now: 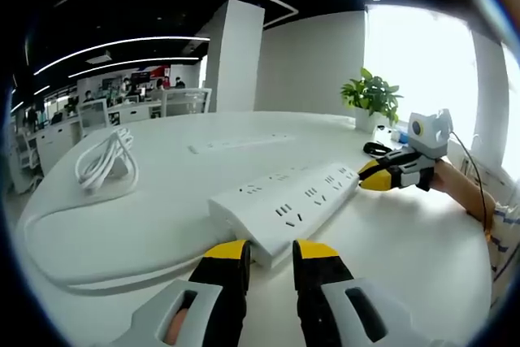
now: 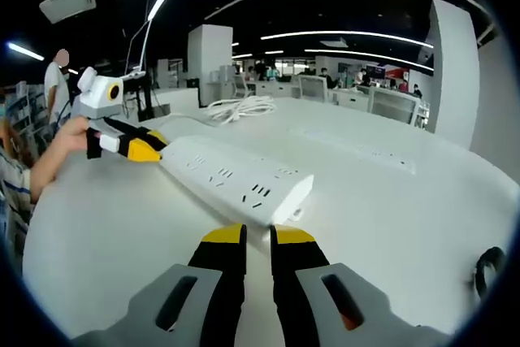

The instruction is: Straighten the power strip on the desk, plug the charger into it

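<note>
A white power strip (image 1: pixel 284 201) lies slantwise on the white round desk (image 1: pixel 162 225), its white cord (image 1: pixel 106 162) coiled at the far left. My left gripper (image 1: pixel 272 259) stands just before the strip's near end, its jaws a narrow gap apart with nothing between them. At the strip's far end my right gripper (image 1: pixel 363 176) touches it with its yellow tips together. In the right gripper view the strip (image 2: pixel 231 176) runs away to the left, my right gripper (image 2: pixel 258 241) is shut just before its near end, and the left gripper (image 2: pixel 154 149) meets the far end.
A small dark object (image 1: pixel 375 149) lies near a potted plant (image 1: pixel 372 95) at the desk's far right edge; a dark loop (image 2: pixel 486 270) shows at the right. A flush socket panel (image 1: pixel 240 144) is set in the desk. Office desks and people stand beyond.
</note>
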